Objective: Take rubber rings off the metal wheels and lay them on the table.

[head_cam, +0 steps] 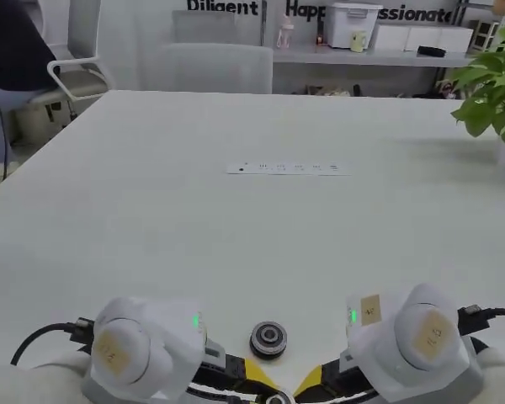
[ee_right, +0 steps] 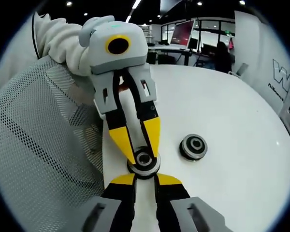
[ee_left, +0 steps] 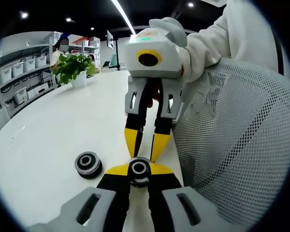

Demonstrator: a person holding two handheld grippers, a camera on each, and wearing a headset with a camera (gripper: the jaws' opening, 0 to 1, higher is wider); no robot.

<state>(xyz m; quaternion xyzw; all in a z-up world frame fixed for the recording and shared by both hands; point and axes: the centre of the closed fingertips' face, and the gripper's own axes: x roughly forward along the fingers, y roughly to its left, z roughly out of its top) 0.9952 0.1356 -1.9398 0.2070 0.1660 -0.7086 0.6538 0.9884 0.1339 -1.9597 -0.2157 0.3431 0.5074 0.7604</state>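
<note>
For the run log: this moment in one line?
left gripper shut on held wheel | right gripper tips at its rim, grip unclear | second wheel on table

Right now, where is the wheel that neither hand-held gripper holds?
In the head view the loose wheel lies on the table near its front edge, just beyond the gripped wheel.

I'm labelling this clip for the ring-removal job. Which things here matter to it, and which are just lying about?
Job: left gripper; right gripper; held wheel clamped between them; second wheel on the table.
Lying about: power strip; potted plant; mesh chair back.
</note>
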